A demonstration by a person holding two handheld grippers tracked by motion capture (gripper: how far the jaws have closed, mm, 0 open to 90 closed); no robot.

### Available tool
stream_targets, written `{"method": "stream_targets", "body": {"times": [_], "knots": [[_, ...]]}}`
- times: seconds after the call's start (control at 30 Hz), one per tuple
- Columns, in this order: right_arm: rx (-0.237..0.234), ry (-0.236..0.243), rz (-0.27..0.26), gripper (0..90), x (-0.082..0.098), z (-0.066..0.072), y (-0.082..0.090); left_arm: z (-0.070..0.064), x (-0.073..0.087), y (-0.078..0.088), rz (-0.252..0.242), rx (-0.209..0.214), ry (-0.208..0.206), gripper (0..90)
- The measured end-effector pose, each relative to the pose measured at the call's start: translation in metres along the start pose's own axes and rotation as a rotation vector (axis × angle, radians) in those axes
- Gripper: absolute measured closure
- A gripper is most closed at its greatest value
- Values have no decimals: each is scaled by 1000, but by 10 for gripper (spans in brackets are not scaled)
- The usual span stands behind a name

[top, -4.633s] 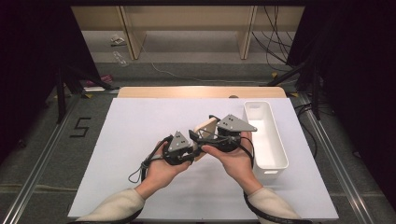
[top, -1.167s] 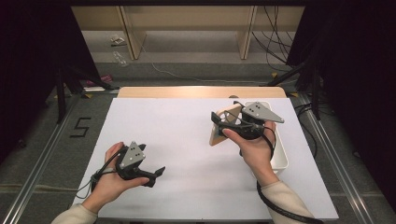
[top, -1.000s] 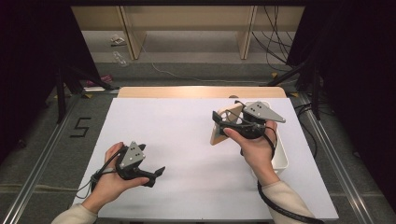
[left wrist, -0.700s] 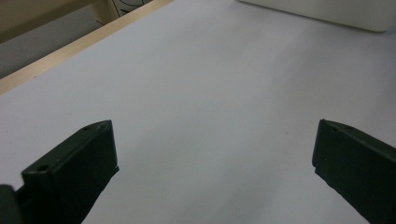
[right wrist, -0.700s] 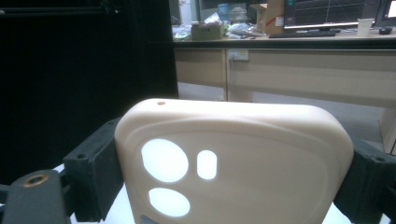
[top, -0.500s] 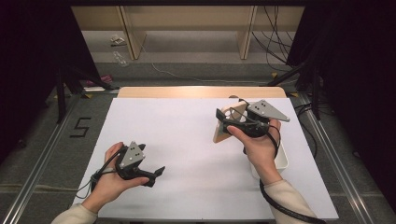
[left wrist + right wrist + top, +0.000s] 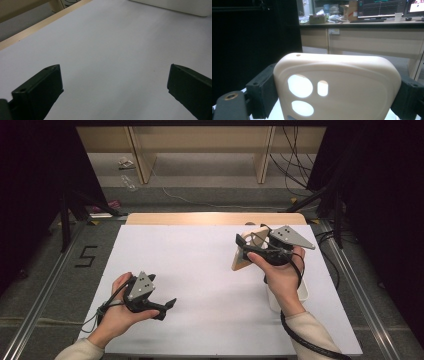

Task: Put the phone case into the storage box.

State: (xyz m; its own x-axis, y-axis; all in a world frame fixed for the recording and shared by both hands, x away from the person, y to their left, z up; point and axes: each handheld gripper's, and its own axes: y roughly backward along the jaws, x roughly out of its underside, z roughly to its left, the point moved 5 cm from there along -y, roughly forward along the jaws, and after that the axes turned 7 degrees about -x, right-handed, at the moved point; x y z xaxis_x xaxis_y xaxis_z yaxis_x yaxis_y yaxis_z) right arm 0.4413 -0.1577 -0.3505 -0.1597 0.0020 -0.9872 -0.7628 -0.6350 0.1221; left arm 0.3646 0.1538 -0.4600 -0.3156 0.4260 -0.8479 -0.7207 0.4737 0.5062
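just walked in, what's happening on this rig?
A person works at a white table with a gripper in each hand. The right gripper is clamped on the sides of a beige phone case, held up above the table near the white bin. The left gripper rests low near the table's front left, jaws open with nothing between them.
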Motion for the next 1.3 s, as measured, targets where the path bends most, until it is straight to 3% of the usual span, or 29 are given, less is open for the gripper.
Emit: {"method": "stream_targets", "body": {"times": [1.3], "knots": [[58,-10,-32,125,-9,-20,12,1,1,0,6,-1,0,0]]}}
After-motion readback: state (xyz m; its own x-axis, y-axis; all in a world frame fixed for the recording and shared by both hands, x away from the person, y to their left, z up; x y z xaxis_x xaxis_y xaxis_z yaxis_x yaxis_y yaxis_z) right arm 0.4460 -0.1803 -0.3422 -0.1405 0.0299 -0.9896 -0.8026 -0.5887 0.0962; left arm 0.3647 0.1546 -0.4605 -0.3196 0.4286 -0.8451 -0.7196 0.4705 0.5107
